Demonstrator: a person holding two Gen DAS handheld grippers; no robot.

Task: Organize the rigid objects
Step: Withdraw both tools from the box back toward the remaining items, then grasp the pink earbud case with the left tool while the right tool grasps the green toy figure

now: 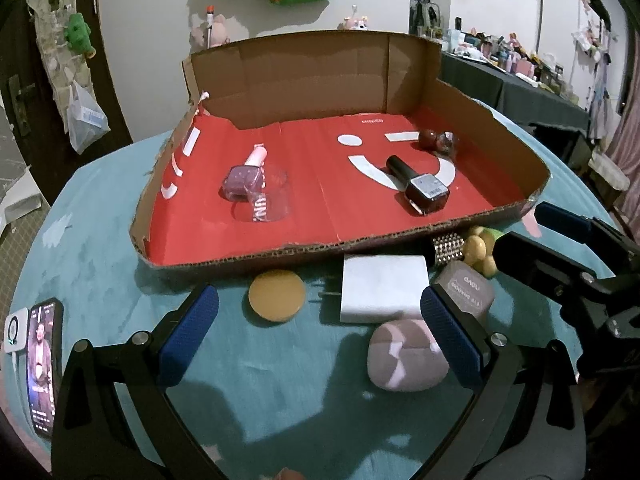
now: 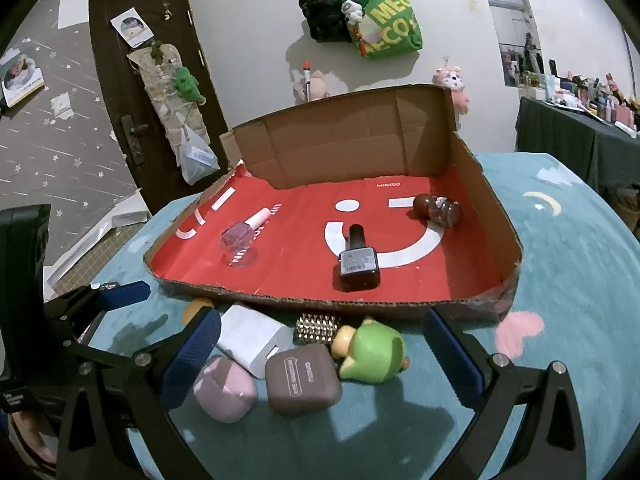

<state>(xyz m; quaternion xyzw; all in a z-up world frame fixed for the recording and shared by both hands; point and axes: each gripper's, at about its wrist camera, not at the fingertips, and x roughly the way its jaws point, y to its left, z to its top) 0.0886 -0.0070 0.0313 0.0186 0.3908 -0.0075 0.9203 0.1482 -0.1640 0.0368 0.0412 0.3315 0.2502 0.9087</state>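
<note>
Where the left wrist view looks ahead, the left tongs (image 1: 316, 336) stand spread over a flat round yellow disc (image 1: 277, 296) and a white charger block (image 1: 384, 294) before the corrugated cardboard tray (image 1: 248, 258). In the right wrist view, the right tongs (image 2: 320, 360) are spread around a matte brown case (image 2: 303, 382) and a glossy green figurine (image 2: 370, 354) on the teal table (image 2: 568, 320).

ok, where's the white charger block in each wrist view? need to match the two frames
Left wrist: white charger block lower centre, on the teal cloth just before the cardboard tray's front wall, between the fingers.
Right wrist: white charger block lower left, beside the left finger.
Shared landmark: the dark nail polish bottle on the tray's white smile.
</note>
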